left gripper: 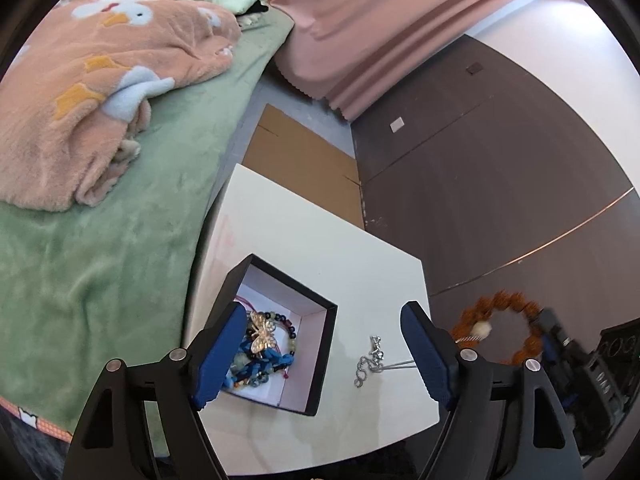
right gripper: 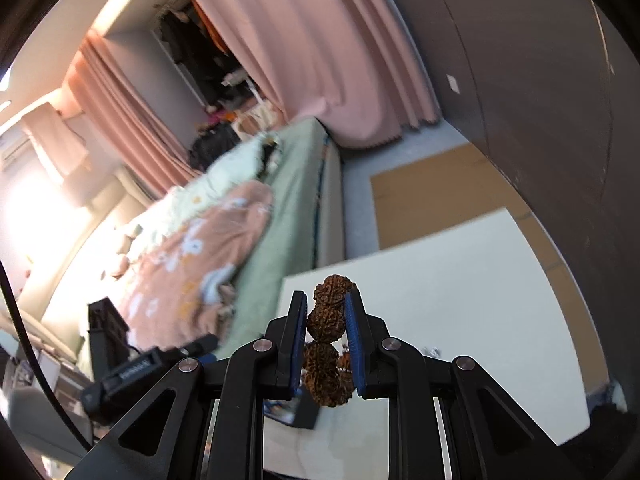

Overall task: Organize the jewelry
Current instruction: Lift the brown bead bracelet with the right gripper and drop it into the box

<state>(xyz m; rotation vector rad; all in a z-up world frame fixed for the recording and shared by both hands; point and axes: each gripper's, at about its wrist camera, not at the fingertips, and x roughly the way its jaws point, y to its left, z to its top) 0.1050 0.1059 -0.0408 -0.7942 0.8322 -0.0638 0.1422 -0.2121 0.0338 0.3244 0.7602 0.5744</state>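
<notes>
white tabletop [left gripper: 320, 248]: the work surface beside the green-covered bed; it carries the box and the loose chain.
black square box with a pale pink lining [left gripper: 320, 360]: sits open on the table's left part in the left wrist view, already holding a heap of blue and green beaded strands topped by a gold butterfly brooch [left gripper: 262, 336].
left gripper [left gripper: 322, 356]: blue pads spread wide, holding nothing; it hovers over the table, with its left pad over the box and its right pad near the table's right edge.
right gripper [right gripper: 326, 338]: pads pressed onto the brown wrinkled-seed bead bracelet [right gripper: 326, 344], carried in the air.
bracelet from the left view [left gripper: 500, 330]: a blurred brown ring hanging off the table's right edge, well apart from the box.
key relation: the box lies to the left of the carried bracelet, across the chain; the right gripper is the one loaded, so the drop likely calls for a leftward travel over the box's opening.
thin silver chain [left gripper: 370, 360]: lies loose on the table between the box and the left gripper's right pad, its long axis running roughly toward the camera; the empty left gripper is nearer to it.
</notes>
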